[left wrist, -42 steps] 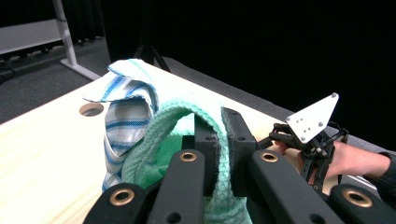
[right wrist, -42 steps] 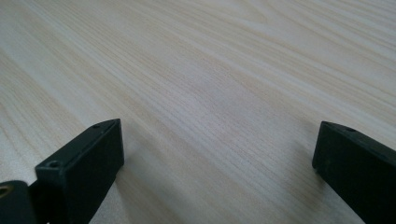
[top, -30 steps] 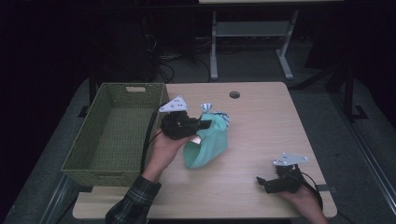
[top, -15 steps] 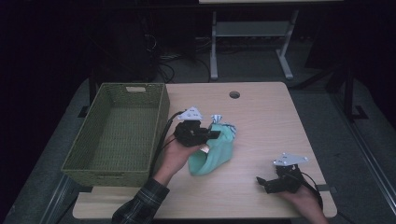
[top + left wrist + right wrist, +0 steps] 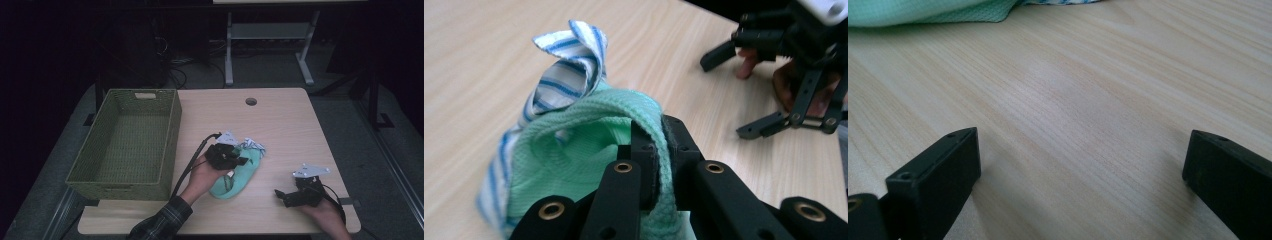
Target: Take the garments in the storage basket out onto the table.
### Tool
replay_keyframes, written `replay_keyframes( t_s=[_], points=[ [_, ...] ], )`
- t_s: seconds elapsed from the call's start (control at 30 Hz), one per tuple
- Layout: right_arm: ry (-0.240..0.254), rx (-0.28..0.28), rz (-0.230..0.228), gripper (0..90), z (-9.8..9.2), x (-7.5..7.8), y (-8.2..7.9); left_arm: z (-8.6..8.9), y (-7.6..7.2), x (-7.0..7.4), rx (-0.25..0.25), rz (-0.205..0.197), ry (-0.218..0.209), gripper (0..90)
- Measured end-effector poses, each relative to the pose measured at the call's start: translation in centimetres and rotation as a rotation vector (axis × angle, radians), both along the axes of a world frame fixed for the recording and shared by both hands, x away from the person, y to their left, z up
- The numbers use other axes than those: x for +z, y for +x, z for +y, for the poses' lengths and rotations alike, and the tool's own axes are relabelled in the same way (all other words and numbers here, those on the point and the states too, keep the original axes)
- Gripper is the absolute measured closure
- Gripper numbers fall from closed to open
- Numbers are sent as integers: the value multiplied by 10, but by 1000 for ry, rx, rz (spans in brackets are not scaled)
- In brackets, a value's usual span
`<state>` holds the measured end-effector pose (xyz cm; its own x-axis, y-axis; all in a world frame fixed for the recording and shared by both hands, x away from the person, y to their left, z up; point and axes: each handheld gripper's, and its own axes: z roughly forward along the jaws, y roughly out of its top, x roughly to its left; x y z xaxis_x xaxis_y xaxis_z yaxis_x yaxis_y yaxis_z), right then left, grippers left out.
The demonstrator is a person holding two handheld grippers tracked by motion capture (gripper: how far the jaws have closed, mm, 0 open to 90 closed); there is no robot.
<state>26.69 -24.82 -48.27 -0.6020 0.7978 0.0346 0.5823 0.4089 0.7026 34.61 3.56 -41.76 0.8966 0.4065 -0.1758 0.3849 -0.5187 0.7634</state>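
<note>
Green cloth point(image 5: 574, 165), wrapped with a blue-striped cloth point(image 5: 566, 75), lies on the wooden table point(image 5: 280, 125) right of the basket point(image 5: 125, 140), its edge pinched in the left gripper point(image 5: 659, 150); right gripper point(image 5: 1080, 165) rests nearby, jaws wide, empty.

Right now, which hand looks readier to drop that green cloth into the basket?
The left. Its tool is already clamped on the green cloth and sits nearer the basket. The right tool lies open and empty on the table's far side.

Left gripper point(image 5: 235, 159) jaws clamped; right gripper point(image 5: 282, 196) jaws wide.
</note>
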Motion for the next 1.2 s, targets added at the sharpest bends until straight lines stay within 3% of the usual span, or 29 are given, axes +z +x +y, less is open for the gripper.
replay_keyframes(
  t_s=[0.37, 0.4, 0.5, 0.67, 0.77, 0.8, 0.9, 0.93, 1.07, 1.1, 1.13, 1.2],
  points=[
    [0, 0, -1, 16, 0, 0, 0, -21, -2, -29, -31, 40, 77, 814],
    [0, 0, -1, 16, 0, 0, 0, -23, -2, -34, -41, 50, 102, 800],
    [0, 0, 0, 16, 0, 0, 0, -26, -4, -38, -43, 50, 106, 779],
    [0, -1, 0, 16, 0, 0, 0, -24, -5, -28, -49, 12, 121, 622],
    [0, -1, 1, 16, 0, 0, 0, -18, -6, -17, -33, -3, 89, 528],
    [-1, 0, -1, 16, 0, 0, 0, -11, -6, -7, -23, -18, 69, 513],
    [-1, 0, -1, 16, 0, 0, 0, -3, -6, 3, -8, -34, 48, 499],
    [2, -3, 5, 16, 0, 0, 0, 8, -7, 12, 8, -50, 33, 509],
    [2, -3, 5, 16, 0, 0, 0, 23, -9, 20, 43, -77, 51, 695],
    [2, -3, 5, 16, 0, 0, 0, 28, -9, 21, 51, -78, 67, 695],
    [2, -3, 5, 16, 0, 0, 0, 37, -10, 18, 76, -58, 85, 787],
    [2, -2, 5, 16, 0, 0, 0, 40, -11, 16, 85, -51, 98, 862]
  ],
)
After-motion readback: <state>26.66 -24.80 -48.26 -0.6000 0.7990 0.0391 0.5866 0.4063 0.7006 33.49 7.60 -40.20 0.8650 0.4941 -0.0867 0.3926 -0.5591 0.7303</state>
